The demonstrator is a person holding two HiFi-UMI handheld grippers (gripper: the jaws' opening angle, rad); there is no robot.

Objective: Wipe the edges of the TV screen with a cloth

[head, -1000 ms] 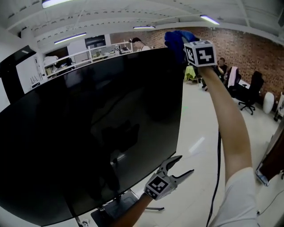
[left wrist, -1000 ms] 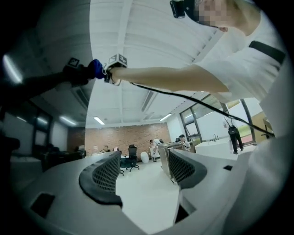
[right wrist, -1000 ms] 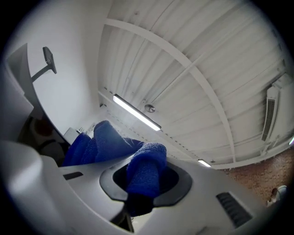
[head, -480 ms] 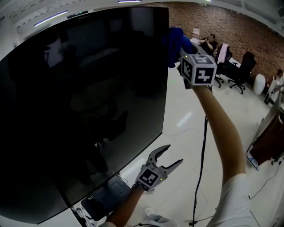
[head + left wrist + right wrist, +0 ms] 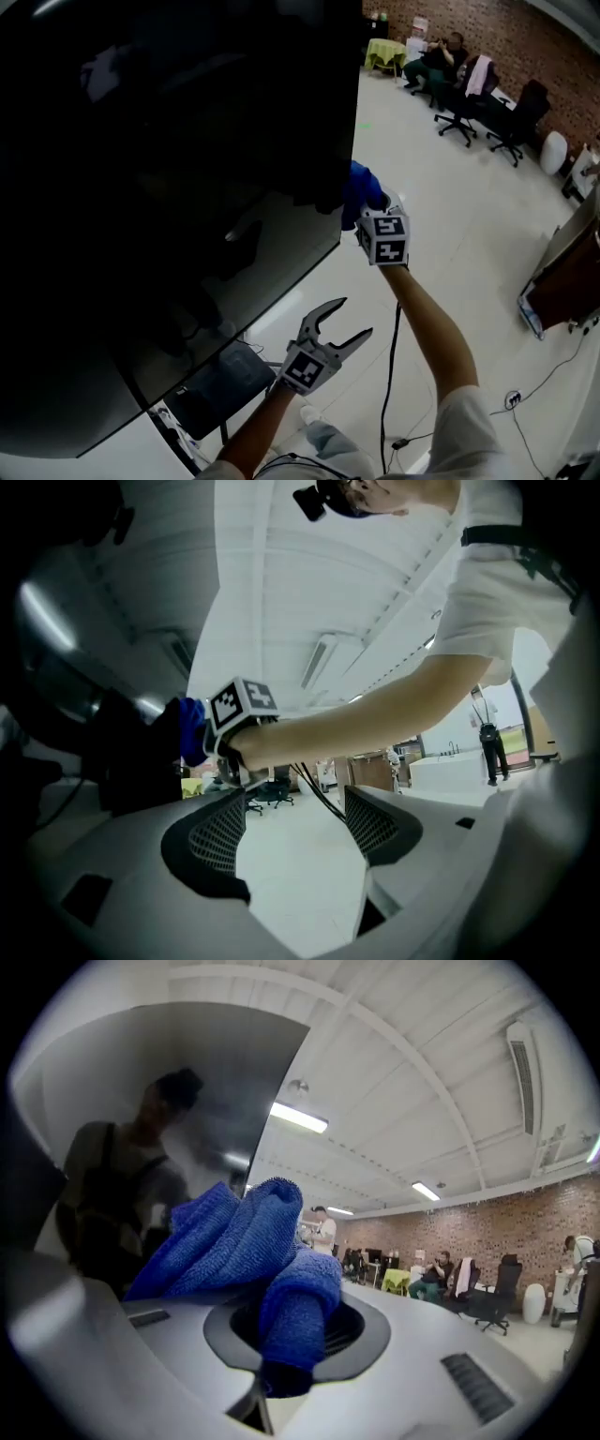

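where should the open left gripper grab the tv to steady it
Probably the TV's bottom edge near its lower right corner, coming from below. That thin, straight edge hangs just above the open left gripper, clear of the blue cloth that the right gripper holds at the side edge.

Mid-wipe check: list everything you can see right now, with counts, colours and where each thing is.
TV screen: one, black, fills the left of the head view.
Cloth: one, blue, at the TV's right edge, clamped in the right gripper.
Stand base: one, dark, on the floor below the TV.
Cable: one, black, on the floor under the right arm.
Office chairs: several, black, far right by the brick wall.
Right gripper: shut on the cloth.
Left gripper: open, empty, low beside the TV.
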